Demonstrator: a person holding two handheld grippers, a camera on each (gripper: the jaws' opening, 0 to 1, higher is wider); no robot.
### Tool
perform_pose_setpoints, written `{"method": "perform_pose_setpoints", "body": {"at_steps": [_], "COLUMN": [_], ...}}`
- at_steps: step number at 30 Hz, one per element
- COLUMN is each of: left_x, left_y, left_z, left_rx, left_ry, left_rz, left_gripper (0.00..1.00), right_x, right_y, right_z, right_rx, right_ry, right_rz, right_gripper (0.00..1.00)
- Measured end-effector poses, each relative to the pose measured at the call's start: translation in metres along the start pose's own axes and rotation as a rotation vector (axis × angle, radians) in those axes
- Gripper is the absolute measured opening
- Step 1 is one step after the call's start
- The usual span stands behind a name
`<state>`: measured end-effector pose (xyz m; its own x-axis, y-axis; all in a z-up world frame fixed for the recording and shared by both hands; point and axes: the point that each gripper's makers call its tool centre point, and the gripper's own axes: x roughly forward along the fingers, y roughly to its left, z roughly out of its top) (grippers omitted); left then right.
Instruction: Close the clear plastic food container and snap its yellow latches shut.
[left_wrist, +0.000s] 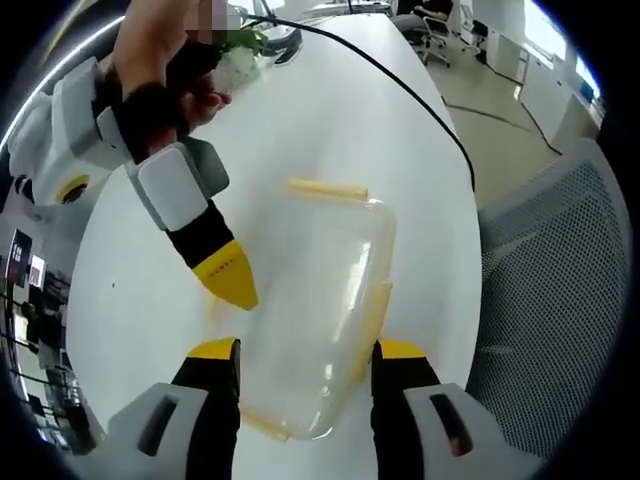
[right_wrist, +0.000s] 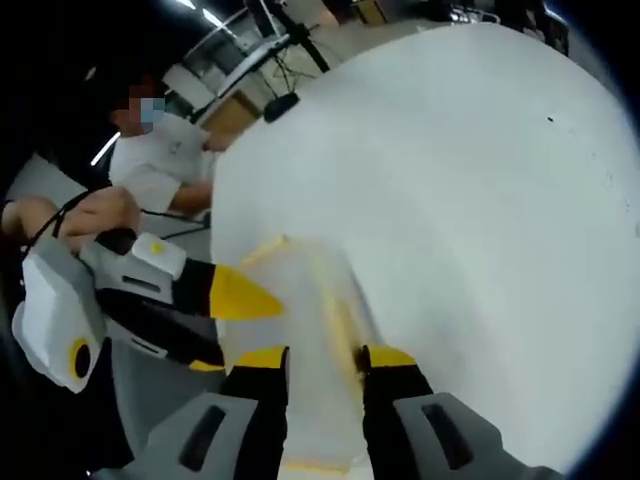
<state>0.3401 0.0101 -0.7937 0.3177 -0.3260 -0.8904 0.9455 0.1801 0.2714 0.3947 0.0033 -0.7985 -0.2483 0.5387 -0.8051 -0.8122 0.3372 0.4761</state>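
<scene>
A: In the left gripper view, saw the clear container (left_wrist: 318, 310) lying on the white surface (left_wrist: 300, 120), straight ahead of the left claw (left_wrist: 305, 352). Claw jaws stood apart, one to each side of the container's near end, with its yellow tips just beside the plastic; could not tell whether touching.

B: And the latches?

A: Noted one yellow latch (left_wrist: 328, 189) along the far edge, another (left_wrist: 372, 315) down the side nearer the right-hand jaw, a third (left_wrist: 262, 425) at the near corner. Looked lidded, and held nothing visible inside.

B: Anything else there?

A: Right claw (left_wrist: 228, 277) came in from the upper left, gripped by a hand (left_wrist: 160, 60), its yellow tip at the container's left edge. Black cable (left_wrist: 400, 90) ran across the surface; mesh chair (left_wrist: 560, 280) stood beside it.

B: The right gripper view?

A: Found the same container (right_wrist: 300, 330), blurred, running out ahead between the right claw's (right_wrist: 318, 358) jaws, which were spread with the plastic between them. Could not tell whether pressed against it. Yellow edging (right_wrist: 340, 320) showed along its length. Contents could not be made out.

B: The other claw?

A: Left claw (right_wrist: 240, 297) reached in from the left, tip against the container's side; seemed parted. Hand (right_wrist: 95, 215) held it; person in a white shirt (right_wrist: 165, 165) behind.
</scene>
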Motion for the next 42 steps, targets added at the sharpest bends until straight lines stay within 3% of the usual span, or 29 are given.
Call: {"method": "perform_pose_setpoints", "body": {"at_steps": [8,10,14,21,24,28,31,33,36,42], "left_x": [0.0,-0.001,-0.003,-0.006,-0.006,-0.008,-0.006,-0.008,-0.009,-0.009], "left_y": [0.002,0.002,0.001,0.001,-0.005,-0.008,-0.007,-0.011,-0.014,-0.004], "left_z": [0.003,0.003,0.006,0.012,0.009,0.011,0.009,0.01,0.007,0.0], "left_rx": [-0.01,-0.009,-0.025,-0.061,-0.109,-0.101,-0.098,-0.121,-0.112,-0.065], "left_ry": [0.002,-0.003,-0.01,-0.022,-0.009,-0.03,-0.02,-0.019,0.004,0.034], "left_rz": [0.003,-0.006,-0.027,-0.052,-0.097,-0.123,-0.134,-0.175,-0.214,-0.215], "left_gripper": [0.52,0.52,0.53,0.67,0.78,0.87,0.99,0.99,0.99,0.99], "right_x": [-0.004,-0.006,-0.009,-0.017,-0.016,-0.012,-0.01,-0.01,-0.01,-0.012], "right_y": [-0.002,0.0,0.004,0.007,0.011,0.016,0.018,0.019,0.02,0.021], "right_z": [0.002,0.0,-0.004,-0.001,-0.005,-0.015,-0.017,-0.017,-0.018,-0.021], "right_rx": [-0.027,-0.076,-0.095,-0.157,-0.196,-0.321,-0.343,-0.356,-0.378,-0.415], "right_ry": [-0.016,-0.022,-0.015,-0.044,-0.031,0.021,0.034,0.046,0.057,0.063], "right_rz": [-0.005,-0.01,-0.004,-0.025,-0.033,-0.046,-0.071,-0.091,-0.11,-0.138], "right_gripper": [0.27,0.27,0.32,0.42,0.52,0.77,0.91,0.97,1.0,1.0]}}
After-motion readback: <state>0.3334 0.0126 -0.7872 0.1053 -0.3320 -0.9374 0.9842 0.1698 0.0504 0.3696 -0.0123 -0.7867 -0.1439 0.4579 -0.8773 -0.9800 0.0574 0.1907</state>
